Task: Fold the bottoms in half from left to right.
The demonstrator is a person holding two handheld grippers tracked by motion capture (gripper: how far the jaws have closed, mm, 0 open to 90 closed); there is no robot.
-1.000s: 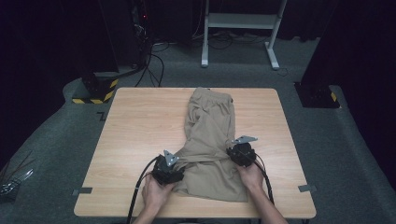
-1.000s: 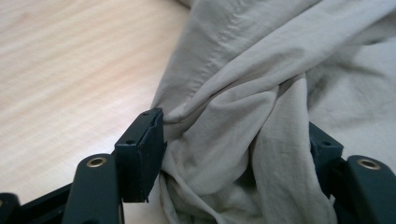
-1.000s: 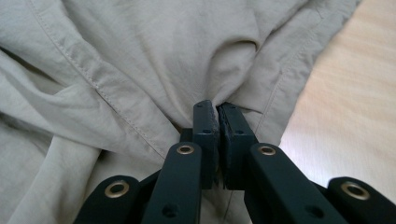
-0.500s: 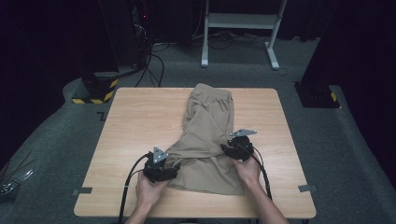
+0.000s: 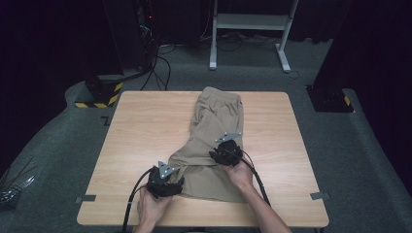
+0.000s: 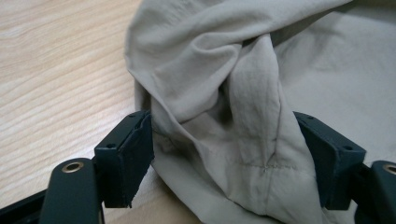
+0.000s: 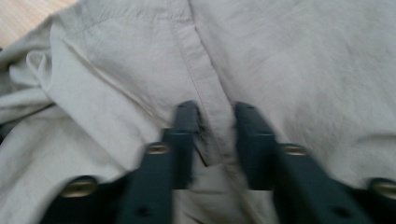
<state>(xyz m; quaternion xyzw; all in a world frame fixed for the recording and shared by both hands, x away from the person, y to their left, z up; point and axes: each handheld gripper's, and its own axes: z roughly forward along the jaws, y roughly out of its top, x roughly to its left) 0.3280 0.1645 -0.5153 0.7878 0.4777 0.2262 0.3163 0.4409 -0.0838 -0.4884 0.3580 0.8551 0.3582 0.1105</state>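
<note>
Khaki trousers lie lengthwise on the wooden table, waistband at the far end. My left gripper is at their near left corner. Its jaws have just been opening and stand wide, with a bunched fold of the trousers loose between them in the left gripper view. My right gripper rests on the middle of the cloth. Its jaws have just been closing and pinch a raised seam strip in the blurred right gripper view.
Bare wood lies left and right of the trousers. Past the table's far edge stand a white metal frame, a yellow-and-black striped base and floor cables. Tape tabs mark the near corners.
The right gripper has moved left across the trousers and closed on the seam. The left gripper has slid slightly left and toward the near edge, its jaws wider. The near cloth has bunched toward the left.
</note>
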